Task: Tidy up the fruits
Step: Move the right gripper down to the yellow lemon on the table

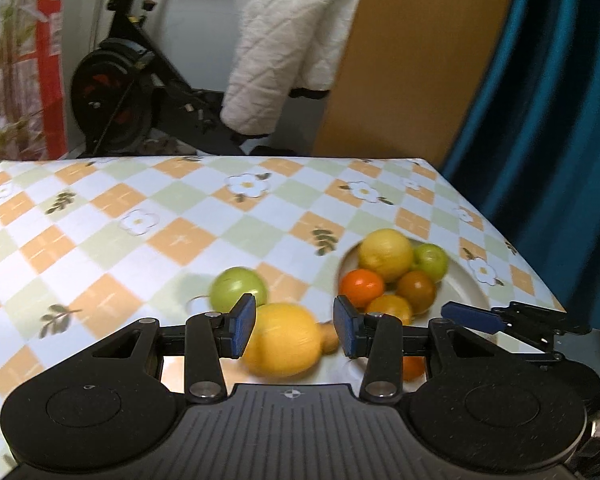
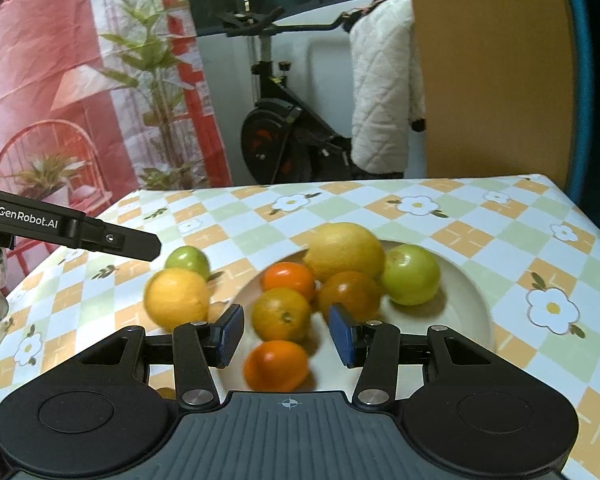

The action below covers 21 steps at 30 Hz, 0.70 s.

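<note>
Most of the fruit already sits in the shallow cream plate (image 2: 470, 300) toward the table's right edge: a big yellow lemon (image 2: 346, 250), a green apple (image 2: 412, 274) and four small oranges (image 2: 288, 314). Two pieces remain on the checked flowered tablecloth (image 2: 480, 236) just left of the plate: a second yellow lemon (image 1: 282, 340) and a green apple (image 1: 238, 288) behind it. The left gripper (image 1: 295, 330) hangs above that lemon, jaws partly apart, holding nothing; the right gripper (image 2: 286, 334) hovers likewise empty over the plate. The loose lemon looks smooth, round, apt to roll.
</note>
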Each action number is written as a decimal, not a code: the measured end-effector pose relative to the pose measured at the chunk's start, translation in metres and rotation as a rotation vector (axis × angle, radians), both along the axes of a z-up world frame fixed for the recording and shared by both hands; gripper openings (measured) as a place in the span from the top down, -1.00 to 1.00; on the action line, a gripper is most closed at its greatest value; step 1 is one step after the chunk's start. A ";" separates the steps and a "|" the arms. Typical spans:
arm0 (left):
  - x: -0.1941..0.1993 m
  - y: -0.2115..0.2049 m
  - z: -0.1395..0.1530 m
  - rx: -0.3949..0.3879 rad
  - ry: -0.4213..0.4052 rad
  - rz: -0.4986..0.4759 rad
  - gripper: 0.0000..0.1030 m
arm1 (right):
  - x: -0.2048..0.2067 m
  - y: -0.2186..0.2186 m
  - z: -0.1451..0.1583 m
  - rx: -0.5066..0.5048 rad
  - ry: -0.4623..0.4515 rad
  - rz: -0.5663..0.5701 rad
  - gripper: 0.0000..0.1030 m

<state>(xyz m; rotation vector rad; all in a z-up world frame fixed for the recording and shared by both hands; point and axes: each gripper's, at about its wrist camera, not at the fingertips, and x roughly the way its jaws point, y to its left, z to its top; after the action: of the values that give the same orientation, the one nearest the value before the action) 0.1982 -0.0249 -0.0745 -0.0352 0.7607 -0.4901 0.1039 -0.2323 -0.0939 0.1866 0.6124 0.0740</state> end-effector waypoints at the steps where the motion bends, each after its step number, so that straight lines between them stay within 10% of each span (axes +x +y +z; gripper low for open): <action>1: 0.000 0.005 0.000 -0.002 0.000 0.010 0.13 | 0.001 0.004 0.000 -0.005 0.002 0.008 0.14; 21: 0.023 0.034 -0.036 -0.136 0.097 0.013 0.05 | 0.045 0.085 0.000 -0.196 0.043 0.266 -0.13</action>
<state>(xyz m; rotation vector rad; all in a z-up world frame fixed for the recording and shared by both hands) 0.2215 0.0096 -0.1101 -0.1910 0.8206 -0.5303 0.1490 -0.1471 -0.0944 -0.0840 0.6806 0.2661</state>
